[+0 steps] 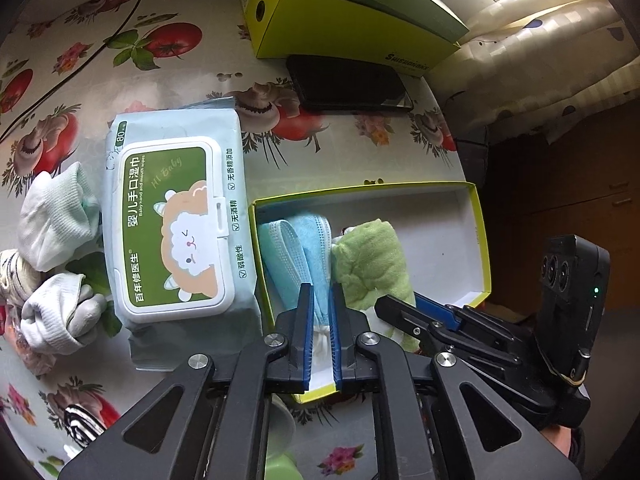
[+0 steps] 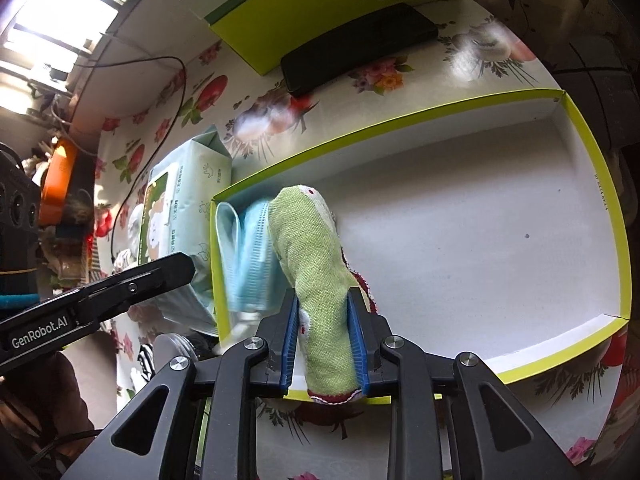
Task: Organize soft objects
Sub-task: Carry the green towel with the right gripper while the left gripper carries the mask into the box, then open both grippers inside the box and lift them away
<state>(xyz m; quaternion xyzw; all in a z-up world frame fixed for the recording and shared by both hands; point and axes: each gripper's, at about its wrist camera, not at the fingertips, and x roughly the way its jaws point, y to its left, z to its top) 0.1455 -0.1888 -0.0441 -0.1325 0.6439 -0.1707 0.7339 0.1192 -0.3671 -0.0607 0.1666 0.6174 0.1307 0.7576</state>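
Note:
A shallow box with a yellow-green rim (image 1: 360,191) (image 2: 380,120) lies open on the flowered tablecloth. A folded blue face mask (image 1: 304,248) (image 2: 250,256) stands at its left end. My left gripper (image 1: 321,296) straddles the mask's near end with the jaws narrowly apart; the mask sits loosely between the pads. Right beside the mask is a green knitted sock (image 1: 368,256) (image 2: 308,240) with red-and-white trim. My right gripper (image 2: 324,300) (image 1: 412,304) is shut on the sock, which rests on the box floor.
A pack of baby wipes (image 1: 172,224) (image 2: 176,208) lies just left of the box. Rolled white socks (image 1: 52,220) and a striped item (image 1: 80,424) lie further left. A black phone (image 1: 348,84) (image 2: 356,44) and a yellow-green carton (image 1: 340,28) sit behind. The table edge is at the right.

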